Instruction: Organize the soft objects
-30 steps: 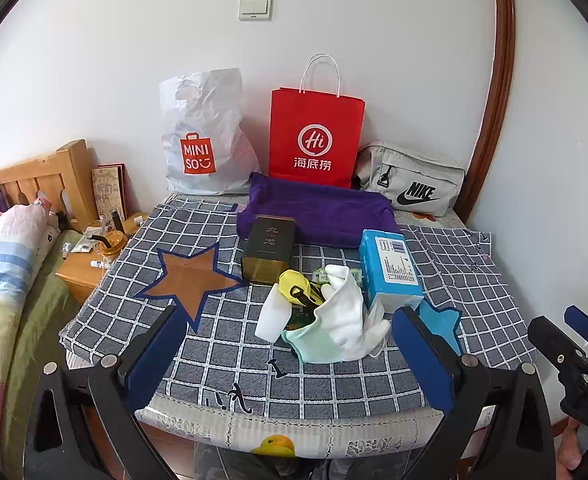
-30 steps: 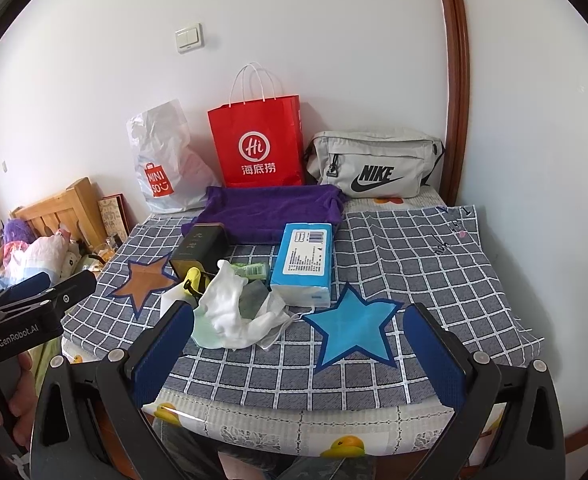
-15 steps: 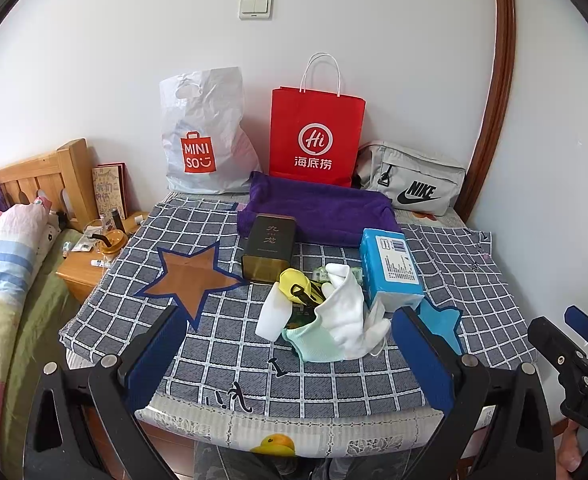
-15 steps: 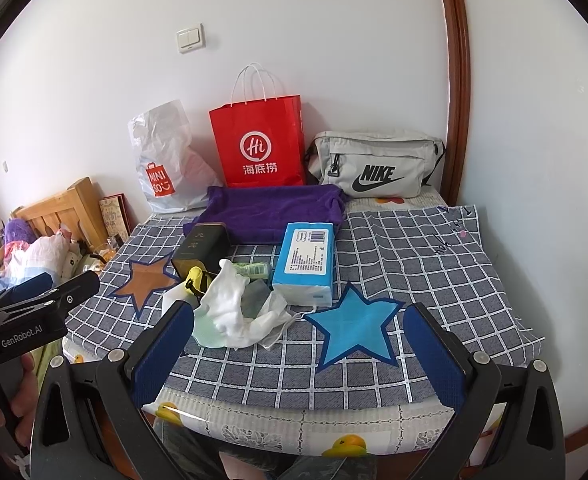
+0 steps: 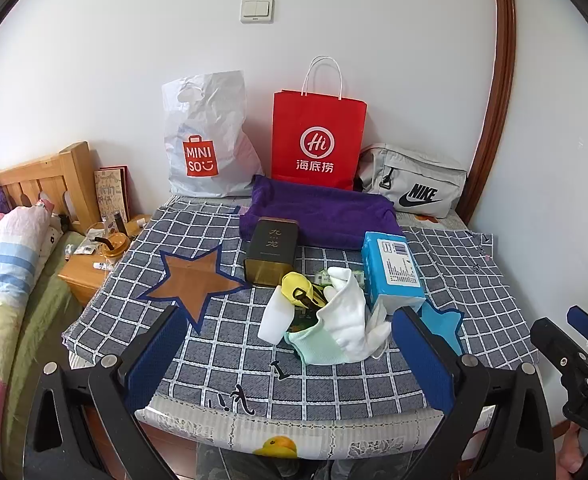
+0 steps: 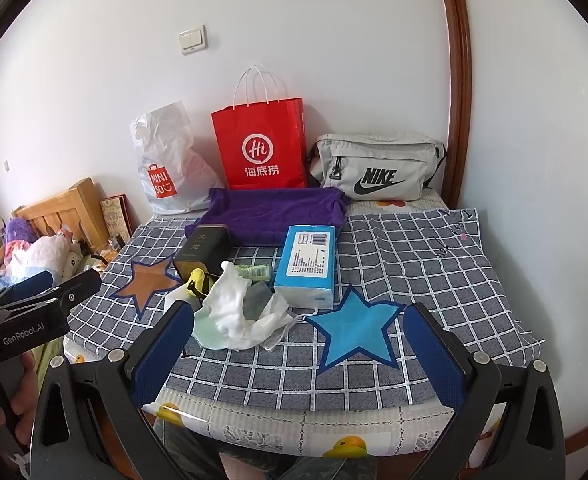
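Observation:
A heap of soft things lies mid-table: a white glove (image 5: 347, 316) (image 6: 234, 306), a pale green sock (image 5: 317, 346) (image 6: 208, 330), a white face mask (image 6: 276, 318) and a yellow item (image 5: 297, 286) (image 6: 198, 278). A blue tissue pack (image 5: 393, 272) (image 6: 307, 266) lies right of the heap. A folded purple towel (image 5: 317, 212) (image 6: 274, 212) lies behind. My left gripper (image 5: 290, 360) is open and empty, near the table's front edge before the heap. My right gripper (image 6: 297, 356) is open and empty, before the blue star patch (image 6: 353, 326).
A dark tin (image 5: 272, 250) (image 6: 204, 248) stands behind the heap. A white Miniso bag (image 5: 206, 140), a red paper bag (image 5: 317, 136) and a grey Nike bag (image 5: 413, 186) line the wall. An orange star patch (image 5: 192, 280) marks the checked cloth. A bed (image 5: 2, 264) and nightstand (image 5: 94, 268) stand left.

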`<state>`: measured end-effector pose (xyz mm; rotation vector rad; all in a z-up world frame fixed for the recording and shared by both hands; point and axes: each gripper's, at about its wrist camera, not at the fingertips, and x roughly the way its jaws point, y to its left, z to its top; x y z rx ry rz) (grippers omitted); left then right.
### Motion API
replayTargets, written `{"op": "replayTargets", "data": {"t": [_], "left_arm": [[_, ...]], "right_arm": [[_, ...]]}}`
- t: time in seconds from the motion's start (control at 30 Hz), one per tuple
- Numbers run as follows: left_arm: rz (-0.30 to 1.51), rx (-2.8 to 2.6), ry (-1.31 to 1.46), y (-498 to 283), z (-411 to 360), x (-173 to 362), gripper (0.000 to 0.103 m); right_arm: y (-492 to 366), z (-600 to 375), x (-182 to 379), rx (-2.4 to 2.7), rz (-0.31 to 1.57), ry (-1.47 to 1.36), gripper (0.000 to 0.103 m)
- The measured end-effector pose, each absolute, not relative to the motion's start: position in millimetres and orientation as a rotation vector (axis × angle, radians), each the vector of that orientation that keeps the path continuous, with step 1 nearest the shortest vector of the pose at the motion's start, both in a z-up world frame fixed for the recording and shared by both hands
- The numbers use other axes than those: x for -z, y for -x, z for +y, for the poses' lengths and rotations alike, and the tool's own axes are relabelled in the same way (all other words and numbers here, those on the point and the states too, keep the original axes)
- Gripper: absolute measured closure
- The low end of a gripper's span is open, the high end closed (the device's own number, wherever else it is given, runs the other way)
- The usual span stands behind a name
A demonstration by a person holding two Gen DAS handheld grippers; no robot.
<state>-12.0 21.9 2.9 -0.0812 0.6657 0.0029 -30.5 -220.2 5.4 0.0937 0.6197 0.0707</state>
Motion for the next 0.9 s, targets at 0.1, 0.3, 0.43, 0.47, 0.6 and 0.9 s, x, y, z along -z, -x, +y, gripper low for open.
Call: {"op": "replayTargets", "data": {"t": [0.1, 0.3, 0.43, 0.47, 0.6, 0.9], "left_arm": [[0.665, -0.004, 0.082, 11, 21, -4, 0.000], [0.662, -0.004, 0.081, 10, 22, -6, 0.000], [0.661, -0.005, 0.077, 8, 21, -8, 0.000], [0.660, -0.007, 0.075, 8, 20, -9, 0.000], [0.652, -0.009, 0.072, 8, 21, -9, 0.000], [0.674, -0.004, 0.044, -3, 12, 12, 0.000]], "right_arm": [[30, -220, -7, -0.071, 0.618, -0.094, 0.000], [31, -219, -10, -0.075, 0.611, -0.092, 0.000], [31, -219, -11, -0.076, 0.608, -0.089, 0.000], [31, -219, -11, -0.077, 0.606, -0.090, 0.000], [32, -219, -12, -0.081, 0.602, -0.092, 0.000], [24, -220, -1, -0.095, 0.617, -0.101, 0.000]]}}
